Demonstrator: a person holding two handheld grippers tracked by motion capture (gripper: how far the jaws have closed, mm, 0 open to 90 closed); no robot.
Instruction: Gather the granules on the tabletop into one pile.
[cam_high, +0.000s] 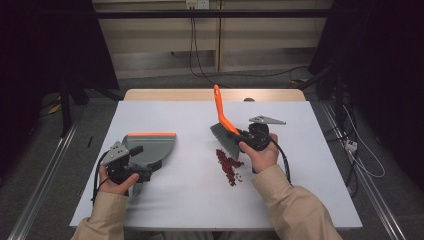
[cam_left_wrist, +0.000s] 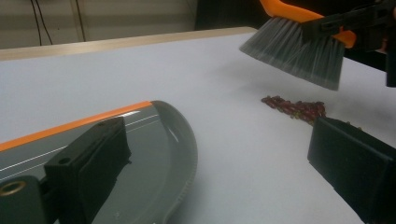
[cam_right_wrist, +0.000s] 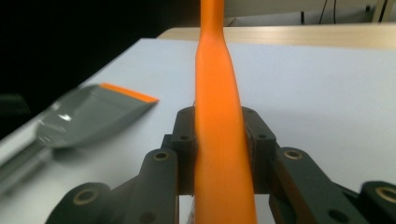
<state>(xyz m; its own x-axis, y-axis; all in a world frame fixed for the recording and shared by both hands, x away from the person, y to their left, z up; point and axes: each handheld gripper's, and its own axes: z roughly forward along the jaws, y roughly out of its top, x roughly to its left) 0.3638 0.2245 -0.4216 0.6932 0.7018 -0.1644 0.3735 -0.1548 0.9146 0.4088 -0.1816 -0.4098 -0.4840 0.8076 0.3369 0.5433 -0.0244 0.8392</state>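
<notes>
Above the red beans (cam_high: 228, 165), right gripper (cam_right_wrist: 219, 140) jaws clamp the brush handle (cam_right_wrist: 218, 107).

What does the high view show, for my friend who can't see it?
A person's right claw holds an orange-handled brush just above a small pile of red bits on a white table. The left claw holds a grey dustpan off to the left.

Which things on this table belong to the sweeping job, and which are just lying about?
In use:
- brush, clamped by its orange handle in the right gripper
- dustpan, its handle at the left gripper
- red beans, a loose pile on the table

Lying about:
- cables on the floor behind the table
- wall socket
</notes>
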